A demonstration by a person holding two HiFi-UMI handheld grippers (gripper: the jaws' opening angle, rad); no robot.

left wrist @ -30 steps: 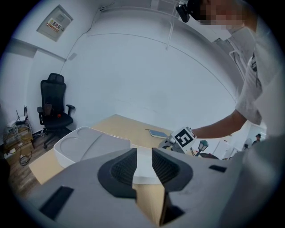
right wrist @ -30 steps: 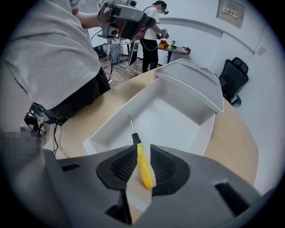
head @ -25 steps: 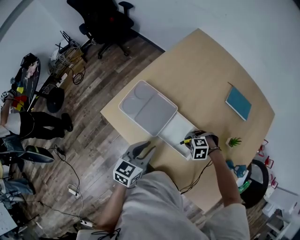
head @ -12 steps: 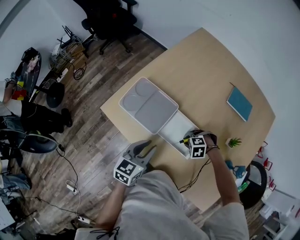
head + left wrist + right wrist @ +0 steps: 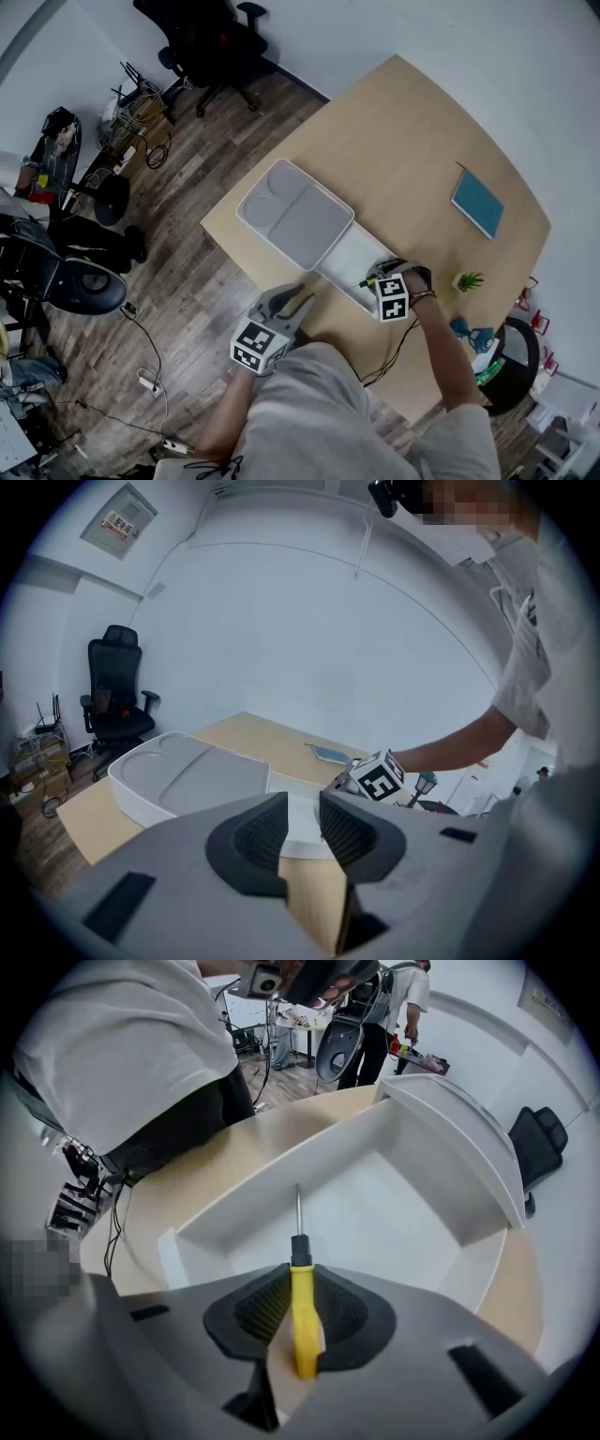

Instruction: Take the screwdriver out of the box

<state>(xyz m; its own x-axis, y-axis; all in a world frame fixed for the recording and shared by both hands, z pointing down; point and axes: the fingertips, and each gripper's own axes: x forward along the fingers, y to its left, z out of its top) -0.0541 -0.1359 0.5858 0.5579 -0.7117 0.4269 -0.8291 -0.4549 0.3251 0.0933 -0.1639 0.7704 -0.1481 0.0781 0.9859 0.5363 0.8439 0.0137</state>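
Right gripper (image 5: 299,1290): jaws closed on the yellow handle of the screwdriver (image 5: 300,1321), with the ribbed pads pressing it from both sides.
Screwdriver: handle upright between the pads. The black collar and bare metal shaft stick out past the jaw tips, over the box's open tray. Whether the tip touches the tray floor cannot be told.
Right gripper, head view (image 5: 378,279): at the tray's near right edge, with its marker cube toward the person.
Left gripper (image 5: 302,829): jaws a narrow gap apart with nothing between them. Only the tray edge and tabletop show through the gap.
Left gripper, head view (image 5: 289,303): at the table's near edge, just beside the box and apart from it.
Box (image 5: 349,255): white, with shallow walls on all sides. Its tray floor is bare around the shaft.
Lid (image 5: 296,216): hinged open and lying flat on the far left side of the tray. It reaches close to the table's left corner.
Table (image 5: 412,141): light wood. The box sits along its near left edge, and a broad bare stretch lies beyond it.
Book (image 5: 477,206): teal, lying flat, well apart from the box toward the right edge.
Small plant (image 5: 467,282): near the right wrist, at the table's right edge.
Room beyond the edge: wood floor (image 5: 187,281) with cables, and a black office chair (image 5: 211,42) well off.
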